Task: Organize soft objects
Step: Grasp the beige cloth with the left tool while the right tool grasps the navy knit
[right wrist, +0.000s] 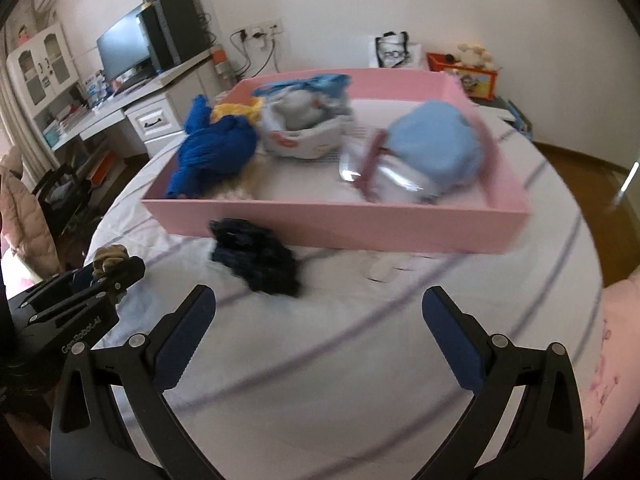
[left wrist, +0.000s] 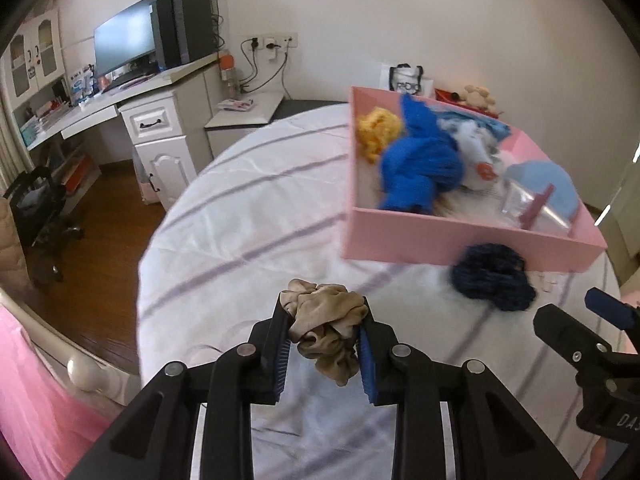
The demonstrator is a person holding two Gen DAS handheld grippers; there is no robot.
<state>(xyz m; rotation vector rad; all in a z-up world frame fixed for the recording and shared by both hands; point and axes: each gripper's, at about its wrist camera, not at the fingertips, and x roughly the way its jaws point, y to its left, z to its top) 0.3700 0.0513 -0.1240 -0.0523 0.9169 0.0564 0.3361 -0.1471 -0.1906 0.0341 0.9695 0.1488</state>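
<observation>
Left gripper (left wrist: 324, 332): its jaws are pinching a beige scrunchie (left wrist: 326, 326), which is bunching up between the blue pads (left wrist: 280, 356) and hanging clear of the sheet. Right gripper (right wrist: 318, 332): its jaws are standing spread wide with nothing between them, hovering over the bed (right wrist: 320, 380), whose white sheet is carrying thin purple stripes. Dark blue scrunchie (right wrist: 256, 256): it is lying on the sheet, touching or just beside the near wall of the pink box (right wrist: 340, 228), ahead of the right gripper. The box is sitting on the bed and holding a blue knit piece (right wrist: 212, 152), a yellow knit piece (left wrist: 376, 130), a white cloth bundle (right wrist: 304, 128), a pale blue pouch (right wrist: 436, 144) and a clear bag (right wrist: 376, 176). Background: a desk (left wrist: 132, 96) with a monitor (left wrist: 124, 42) is standing against the wall.
</observation>
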